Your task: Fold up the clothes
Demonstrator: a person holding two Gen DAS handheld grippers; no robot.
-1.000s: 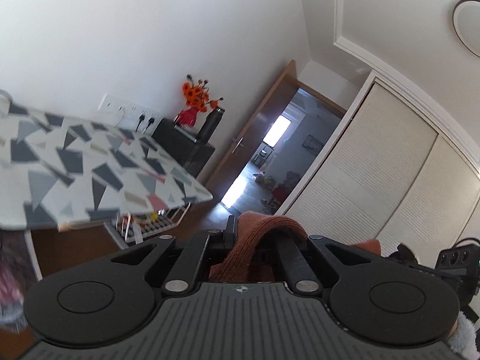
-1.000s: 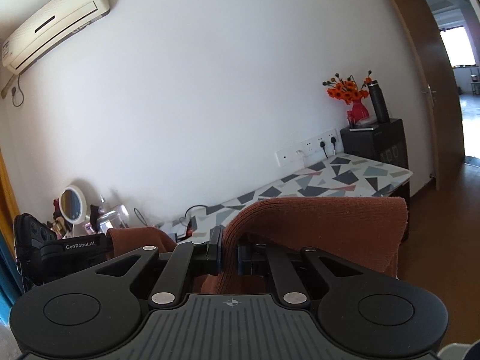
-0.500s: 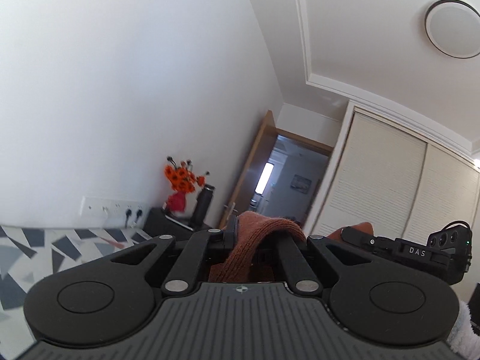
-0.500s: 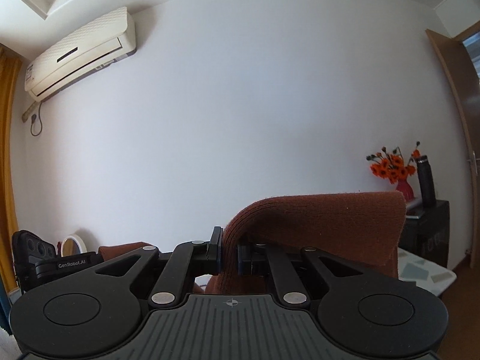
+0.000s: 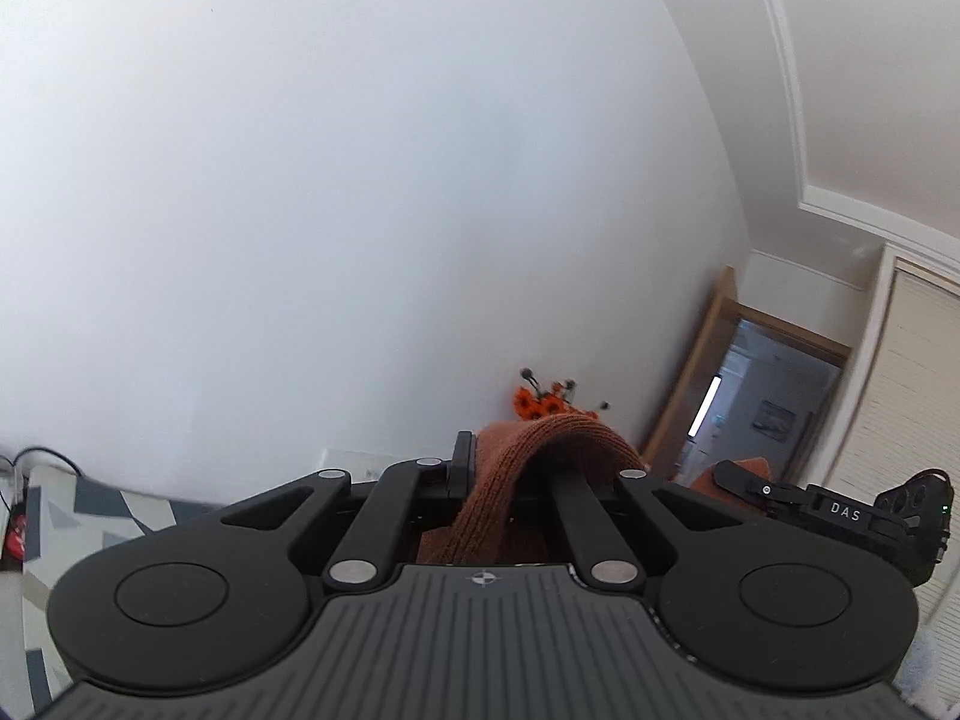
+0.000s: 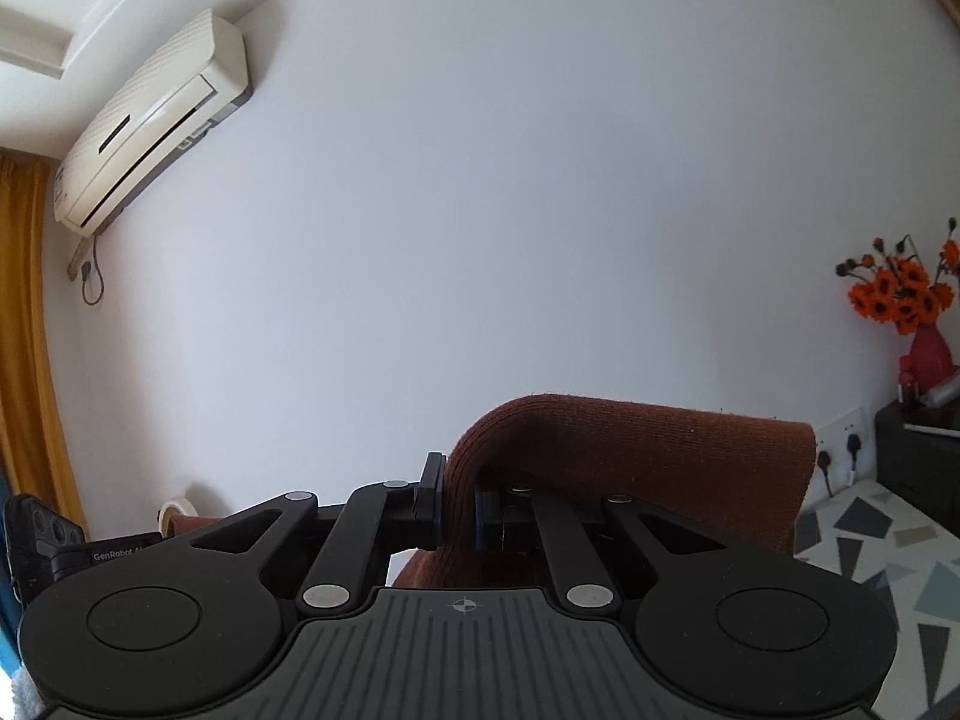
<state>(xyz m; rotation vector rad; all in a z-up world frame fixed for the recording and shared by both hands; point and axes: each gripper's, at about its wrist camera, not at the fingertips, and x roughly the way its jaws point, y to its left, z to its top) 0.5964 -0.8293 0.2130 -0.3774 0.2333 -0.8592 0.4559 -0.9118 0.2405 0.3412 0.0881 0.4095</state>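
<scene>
Two black two-finger grippers each pinched the same rust-brown knitted garment — one at each end. The left gripper (image 5: 480, 468) had its jaws closed narrow on a fold of the rust-brown knitted garment (image 5: 540, 450), which arched over the right finger and hung down behind it. The right gripper (image 6: 459, 498) was also clamped tight on the cloth (image 6: 648, 456); from its jaws the fabric spread to the right as a broad flap with a straight edge. Both tools pointed about level at a plain white wall (image 5: 360, 210), so the garment was up in the air, above a table with a grey triangle-pattern cover (image 6: 888, 546). Orange artificial flowers in a red vase (image 6: 906, 300) stood on a dark cabinet (image 6: 918, 450) — at the far right of the right wrist view. A cream wall air conditioner (image 6: 156, 114) hung high on the left.
</scene>
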